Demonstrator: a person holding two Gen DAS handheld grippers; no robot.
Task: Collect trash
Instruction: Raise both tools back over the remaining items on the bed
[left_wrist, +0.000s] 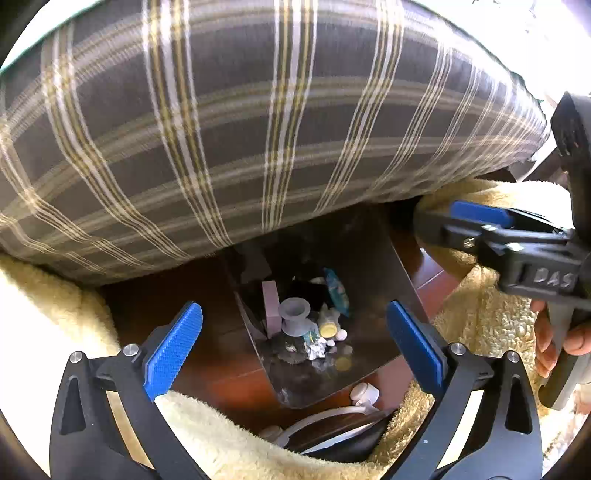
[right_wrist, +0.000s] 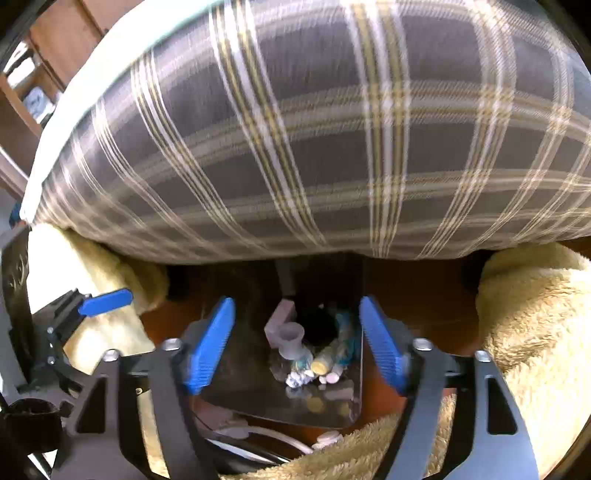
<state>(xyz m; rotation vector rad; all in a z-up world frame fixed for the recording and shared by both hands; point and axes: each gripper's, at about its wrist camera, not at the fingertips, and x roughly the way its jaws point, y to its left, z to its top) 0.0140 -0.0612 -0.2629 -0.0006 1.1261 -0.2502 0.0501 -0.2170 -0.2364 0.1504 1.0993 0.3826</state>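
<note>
Both grippers hang open with nothing between their blue pads. In the left wrist view the left gripper (left_wrist: 295, 343) fills the bottom of the frame, and the right gripper (left_wrist: 476, 221) pokes in from the right edge. Only this view shows the person's hand (left_wrist: 557, 336) holding that gripper's handle at the far right. In the right wrist view the right gripper (right_wrist: 297, 341) sits at the bottom middle, and one blue pad of the left gripper (right_wrist: 105, 301) peeks in at the left.

A dark trash bin (left_wrist: 369, 258) lies in the lower middle of both views, its open side facing the cameras. The trash (left_wrist: 314, 325) is piled inside it: a grey spool (left_wrist: 293, 317), a pinkish block (left_wrist: 271, 308), a blue and white wrapper (left_wrist: 337, 291), a small bottle with a yellow cap (left_wrist: 328, 326), a crumpled bit of foil (left_wrist: 317, 350) and some round white bits (left_wrist: 340, 335).

A big grey plaid cushion (left_wrist: 258, 129) fills the top of both frames, above the bin. Fluffy cream rug (left_wrist: 491, 317) lies on both sides over a dark red wood floor (left_wrist: 207, 343). Only the left view shows clearly a white plug and cord (left_wrist: 364, 395) just below the bin. Only the right view shows a wooden shelf (right_wrist: 48, 59) in the upper left.
</note>
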